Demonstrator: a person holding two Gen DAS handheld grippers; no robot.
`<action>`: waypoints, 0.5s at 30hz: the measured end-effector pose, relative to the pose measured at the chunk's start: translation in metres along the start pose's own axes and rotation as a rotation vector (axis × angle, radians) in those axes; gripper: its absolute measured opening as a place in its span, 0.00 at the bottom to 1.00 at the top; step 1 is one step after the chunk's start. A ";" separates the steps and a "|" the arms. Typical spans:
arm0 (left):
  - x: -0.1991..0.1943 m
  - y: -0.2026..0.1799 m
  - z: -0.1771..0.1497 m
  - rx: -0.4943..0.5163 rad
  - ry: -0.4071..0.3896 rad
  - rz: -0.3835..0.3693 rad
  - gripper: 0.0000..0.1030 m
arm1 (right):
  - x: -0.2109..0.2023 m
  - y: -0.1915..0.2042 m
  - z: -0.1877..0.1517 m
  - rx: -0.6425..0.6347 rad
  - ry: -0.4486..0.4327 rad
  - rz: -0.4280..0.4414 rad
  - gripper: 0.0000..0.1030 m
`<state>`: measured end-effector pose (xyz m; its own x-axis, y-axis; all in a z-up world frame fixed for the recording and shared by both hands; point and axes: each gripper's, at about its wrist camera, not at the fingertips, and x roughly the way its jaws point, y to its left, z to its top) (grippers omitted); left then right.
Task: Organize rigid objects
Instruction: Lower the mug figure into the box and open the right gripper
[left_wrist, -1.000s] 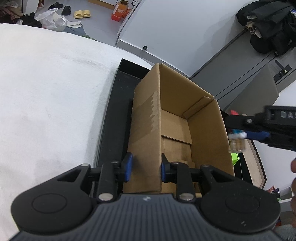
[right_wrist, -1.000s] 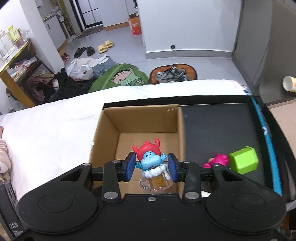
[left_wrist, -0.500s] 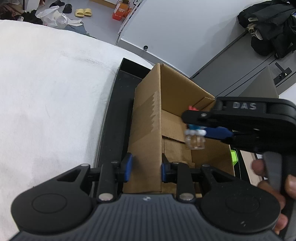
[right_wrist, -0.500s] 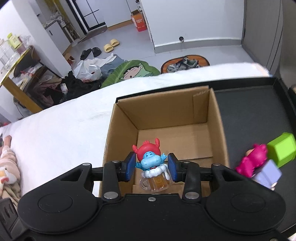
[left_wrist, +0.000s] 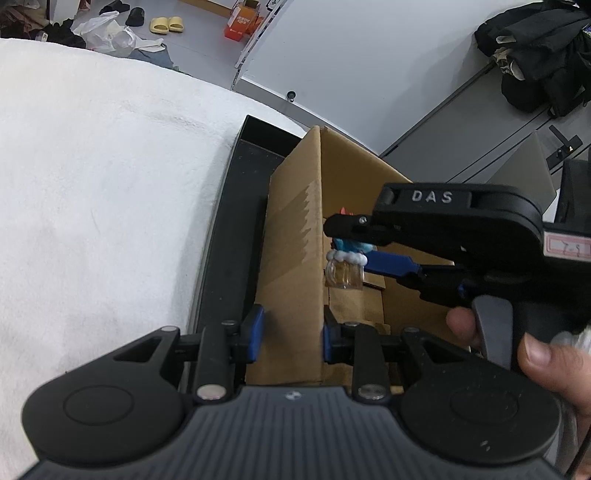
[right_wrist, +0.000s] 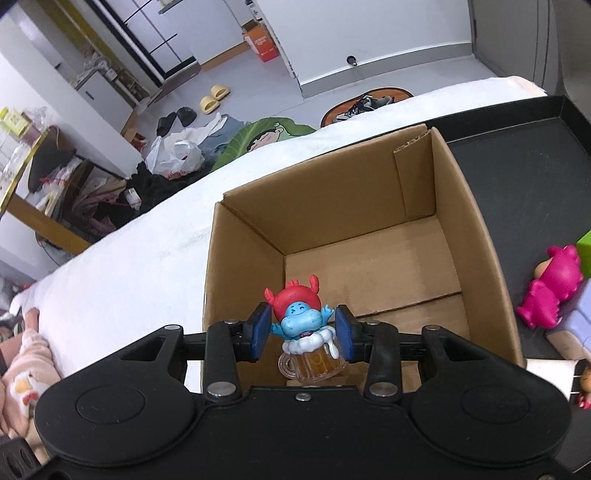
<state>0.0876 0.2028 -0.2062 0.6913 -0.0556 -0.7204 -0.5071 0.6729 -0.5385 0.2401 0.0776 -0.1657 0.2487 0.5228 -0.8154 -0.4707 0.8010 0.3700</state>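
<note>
Figurine (right_wrist: 303, 332), a blue creature with a red cap sitting on a beer mug, is clamped between the pads of the right gripper (right_wrist: 302, 334) and hangs over the near end of the open box (right_wrist: 476, 236), just above the rim. A second ago it hung short of the box, by its near wall; half a second ago it had reached the near edge; now it is farther in over the opening, and the box floor fills the view ahead of the fingers. From the left wrist camera the right gripper (left_wrist: 347, 254) has come in from the right edge, where it was a second ago, until its tips are close to the left wall.

Left gripper (left_wrist: 291, 334) has not moved: its jaws straddle the near end of the box's left wall, pads on either side of the cardboard, and contact cannot be judged.

To the right of the right gripper, a pink toy (right_wrist: 550, 291) and a green block (right_wrist: 584, 247) lie on the black tray (right_wrist: 524, 177) beside the box. The tray sits on a white cloth (left_wrist: 92, 192). Beyond it the floor holds yellow slippers (right_wrist: 214, 98), black slippers (right_wrist: 175, 117), a plastic bag (right_wrist: 177, 151) and sneakers (right_wrist: 364, 105).
</note>
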 end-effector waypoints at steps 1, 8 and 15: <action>0.000 0.000 0.000 0.000 0.000 0.000 0.27 | 0.000 0.001 0.000 0.001 -0.005 0.001 0.38; 0.001 0.001 0.000 -0.002 0.004 0.002 0.28 | -0.007 0.003 0.004 -0.008 -0.031 0.015 0.43; 0.002 0.001 0.002 -0.003 0.005 0.001 0.28 | -0.029 -0.002 0.001 -0.060 -0.033 -0.013 0.50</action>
<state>0.0892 0.2045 -0.2074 0.6884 -0.0588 -0.7229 -0.5094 0.6704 -0.5395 0.2342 0.0611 -0.1419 0.2829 0.5224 -0.8044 -0.5167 0.7896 0.3310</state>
